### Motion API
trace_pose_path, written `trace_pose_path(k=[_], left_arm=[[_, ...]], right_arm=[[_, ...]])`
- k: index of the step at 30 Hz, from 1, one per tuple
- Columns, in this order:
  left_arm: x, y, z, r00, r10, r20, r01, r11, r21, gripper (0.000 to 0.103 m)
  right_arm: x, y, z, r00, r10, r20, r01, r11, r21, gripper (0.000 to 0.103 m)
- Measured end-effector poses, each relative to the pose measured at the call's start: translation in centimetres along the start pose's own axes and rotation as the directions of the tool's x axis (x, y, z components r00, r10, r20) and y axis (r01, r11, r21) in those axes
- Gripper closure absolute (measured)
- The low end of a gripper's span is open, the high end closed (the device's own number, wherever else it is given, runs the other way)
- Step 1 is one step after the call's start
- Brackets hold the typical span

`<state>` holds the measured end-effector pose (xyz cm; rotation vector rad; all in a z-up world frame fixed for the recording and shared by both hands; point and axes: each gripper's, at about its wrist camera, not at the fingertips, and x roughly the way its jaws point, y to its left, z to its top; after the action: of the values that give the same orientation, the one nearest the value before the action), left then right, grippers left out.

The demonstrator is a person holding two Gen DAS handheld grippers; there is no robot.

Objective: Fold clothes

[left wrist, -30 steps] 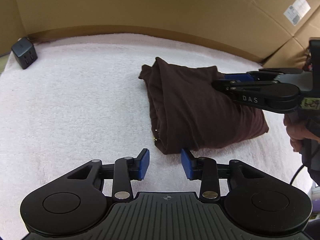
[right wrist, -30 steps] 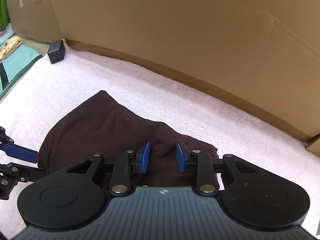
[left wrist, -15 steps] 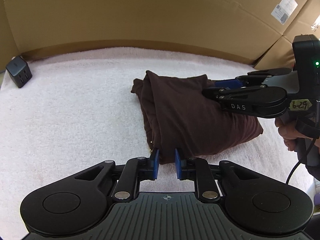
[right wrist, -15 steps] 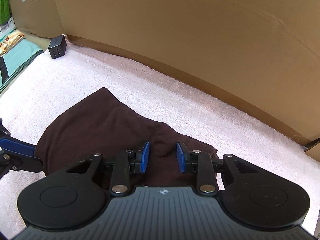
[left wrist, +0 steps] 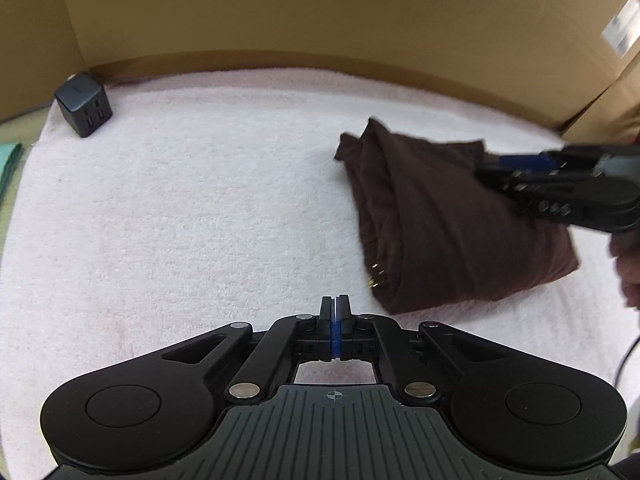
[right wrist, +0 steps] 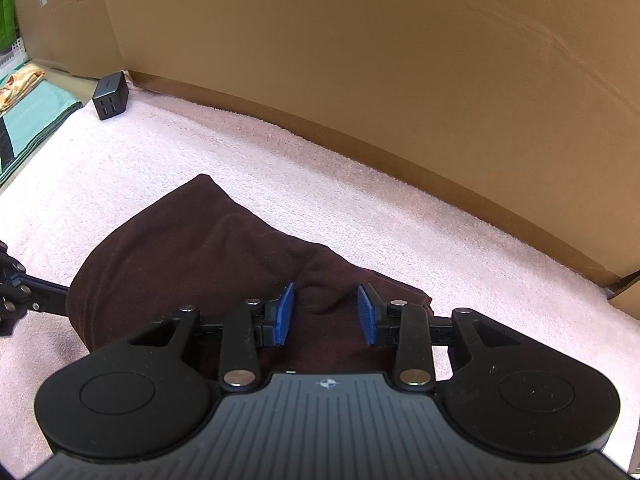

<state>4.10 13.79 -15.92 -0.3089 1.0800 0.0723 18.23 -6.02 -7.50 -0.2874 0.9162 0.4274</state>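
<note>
Left gripper (left wrist: pixel 335 310) closed up since a second ago: blue pads then apart at the near corner of the garment, now pressed flat together with nothing between, over bare towel. Shifted leftward too; folded brown garment (left wrist: pixel 448 216) now lying ahead and to the right, just beside the tips, not touching. Right gripper (right wrist: pixel 326 312) half open, jaws just widened a little, pads standing over the garment's near edge, cloth below the gap, not pinched. Garment resting folded on pale pink towel (left wrist: pixel 200 208), near the cardboard wall (left wrist: pixel 320 12). White label (left wrist: pixel 621 32) on cardboard at upper right, blurred, unreadable. Black charger cube (left wrist: pixel 83 105) at far left corner, well apart from garment. No legible writing anywhere.
</note>
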Motion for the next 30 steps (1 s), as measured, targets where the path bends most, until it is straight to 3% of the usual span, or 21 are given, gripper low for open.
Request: trace_pose_path(k=[1, 2, 3, 5, 6, 8, 9, 14, 18, 22, 24, 25, 27, 29, 30], left_arm=[[-0.5, 0.0, 0.1, 1.000, -0.015, 0.010, 0.015, 1.000, -0.003, 0.103], [-1.0, -0.2, 0.4, 0.999, -0.040, 0.017, 0.040, 0.999, -0.006, 0.095], [-1.6, -0.4, 0.7, 0.998, -0.065, 0.025, 0.066, 0.998, -0.009, 0.081], [-2.7, -1.3, 1.6, 0.990, -0.122, 0.070, 0.123, 0.992, -0.005, 0.075], [-2.9, -2.1, 2.1, 0.987, -0.136, 0.085, 0.135, 0.991, 0.017, 0.072], [-2.9, -3.8, 3.3, 0.984, -0.147, 0.103, 0.140, 0.988, 0.067, 0.052], [-2.7, -4.7, 3.9, 0.984, -0.145, 0.106, 0.135, 0.986, 0.095, 0.050], [1.7, -7.3, 4.4, 0.994, -0.111, 0.016, 0.106, 0.974, 0.199, 0.051], [2.5, -5.7, 4.0, 0.985, -0.171, 0.018, 0.168, 0.979, 0.119, 0.049], [2.7, -5.2, 4.3, 0.982, -0.188, 0.022, 0.186, 0.979, 0.081, 0.050], [2.7, -5.2, 4.2, 0.984, -0.176, 0.026, 0.173, 0.981, 0.083, 0.068], [2.8, -4.7, 4.2, 0.983, -0.182, 0.031, 0.180, 0.982, 0.061, 0.070], [2.9, -3.8, 4.4, 0.981, -0.192, 0.034, 0.192, 0.981, 0.012, 0.077], [2.8, -3.1, 4.6, 0.979, -0.200, 0.029, 0.201, 0.979, -0.037, 0.082], [2.5, -3.4, 4.6, 0.984, -0.177, 0.026, 0.178, 0.984, -0.017, 0.082]], right_arm=[[0.0, 0.0, 0.0, 1.000, 0.000, 0.000, 0.000, 1.000, 0.003, 0.062], [0.0, 0.0, 0.0, 1.000, 0.000, -0.001, 0.000, 1.000, 0.005, 0.061], [0.1, 0.0, 0.1, 1.000, 0.000, -0.002, 0.000, 1.000, 0.007, 0.061], [0.1, 0.0, 0.2, 1.000, -0.001, -0.004, 0.001, 1.000, 0.009, 0.061], [0.1, 0.0, 0.2, 1.000, -0.001, -0.006, 0.001, 1.000, 0.010, 0.061], [0.0, -0.1, 0.3, 1.000, 0.001, -0.003, -0.001, 1.000, 0.020, 0.060], [-0.2, -0.2, 0.4, 1.000, 0.003, 0.003, -0.003, 1.000, 0.028, 0.060], [-2.7, -1.5, 0.3, 0.996, -0.016, 0.086, 0.007, 0.995, 0.101, 0.062], [-4.3, -3.4, -0.7, 0.994, -0.029, 0.103, 0.011, 0.985, 0.174, 0.062], [-3.5, -2.7, -1.0, 0.993, 0.055, 0.103, -0.073, 0.981, 0.178, 0.063], [-1.7, -1.8, -1.1, 0.993, 0.089, 0.074, -0.099, 0.985, 0.144, 0.066], [-0.8, -2.4, -1.3, 0.993, 0.091, 0.070, -0.102, 0.980, 0.172, 0.065], [0.8, -3.6, -1.7, 0.993, 0.100, 0.064, -0.112, 0.965, 0.236, 0.050], [0.8, -5.2, -1.6, 0.990, 0.123, 0.068, -0.139, 0.936, 0.325, 0.050], [0.3, -5.6, -1.6, 0.990, 0.119, 0.077, -0.138, 0.931, 0.337, 0.050]])
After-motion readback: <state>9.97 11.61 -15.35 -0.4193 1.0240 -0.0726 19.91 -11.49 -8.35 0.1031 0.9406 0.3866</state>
